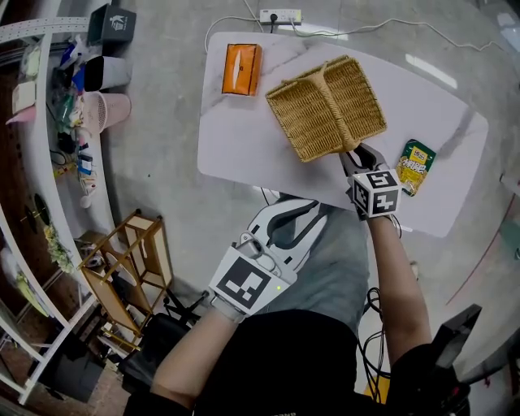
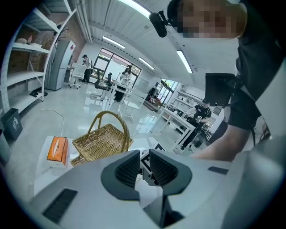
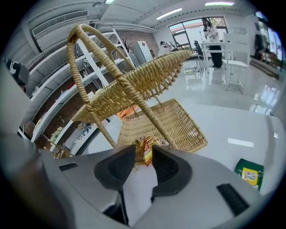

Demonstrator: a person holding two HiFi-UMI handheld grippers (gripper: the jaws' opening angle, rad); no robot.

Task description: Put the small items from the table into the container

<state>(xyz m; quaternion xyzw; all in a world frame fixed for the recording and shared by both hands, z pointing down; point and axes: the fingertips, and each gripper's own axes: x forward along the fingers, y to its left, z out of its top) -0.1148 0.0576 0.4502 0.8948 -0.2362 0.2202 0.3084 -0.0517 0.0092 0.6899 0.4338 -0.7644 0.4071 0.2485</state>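
A wicker basket [image 1: 325, 106] with a hoop handle stands on the white table [image 1: 236, 146]. My right gripper [image 1: 356, 156] is at the basket's near rim, shut on a small crumpled yellow and red packet [image 3: 145, 150]. In the right gripper view the packet stands upright between the jaws of the right gripper [image 3: 144, 157], just in front of the basket [image 3: 161, 120]. An orange box [image 1: 241, 68] lies at the table's far left and a green and yellow packet [image 1: 416, 166] at its right. My left gripper [image 1: 297, 214] hangs off the table over the person's lap, open, with nothing between its jaws.
A power strip [image 1: 280, 15] lies on the floor beyond the table. Shelves with clutter [image 1: 57, 122] and a wooden rack [image 1: 130, 260] stand at the left. In the left gripper view the basket [image 2: 100, 141] and the orange box [image 2: 58, 148] show beyond the gripper.
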